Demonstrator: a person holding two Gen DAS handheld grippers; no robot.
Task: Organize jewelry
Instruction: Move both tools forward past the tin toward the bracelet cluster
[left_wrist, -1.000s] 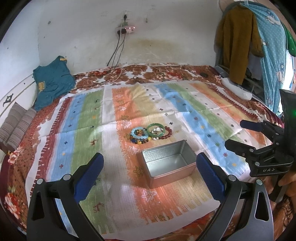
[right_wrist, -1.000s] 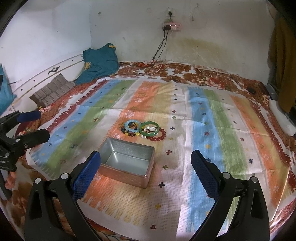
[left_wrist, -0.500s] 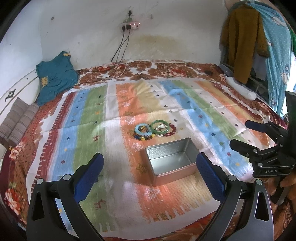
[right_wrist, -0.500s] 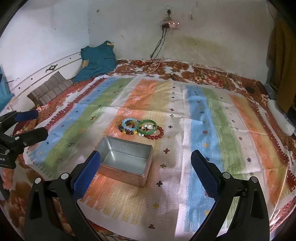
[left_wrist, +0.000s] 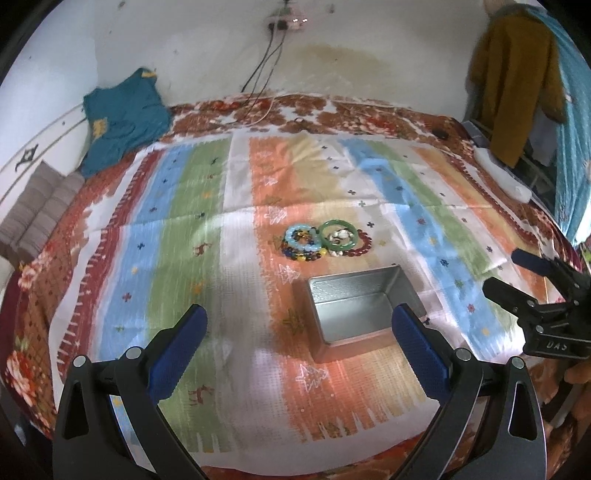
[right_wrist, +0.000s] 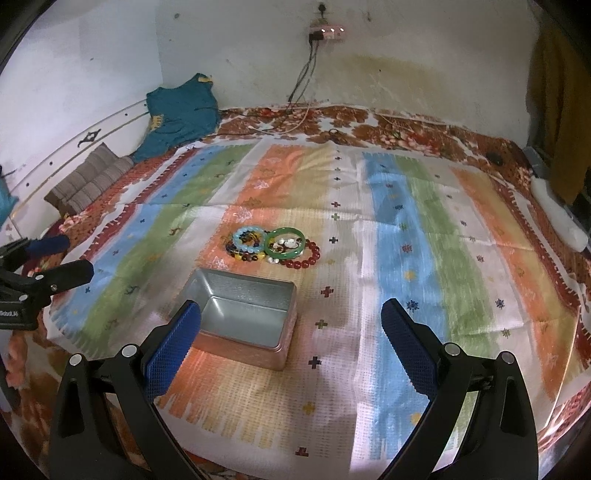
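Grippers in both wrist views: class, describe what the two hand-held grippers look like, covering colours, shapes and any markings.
Both match. The left gripper and right gripper have black, angular frames with triangular cut-outs and silver round pivot bolts. Each finger ends in a blue pad with a fine gridded texture. White lettering marks the body, seen on the right gripper from the left wrist view, partly unreadable. No cables or sleeves show.

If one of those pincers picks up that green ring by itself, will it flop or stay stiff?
The green bangle looks like a solid, glossy hoop, so probably stiff, and perhaps slippery. It lies flat over the red bead bracelet, so lifting it may drag the beads. On edge, it might roll.
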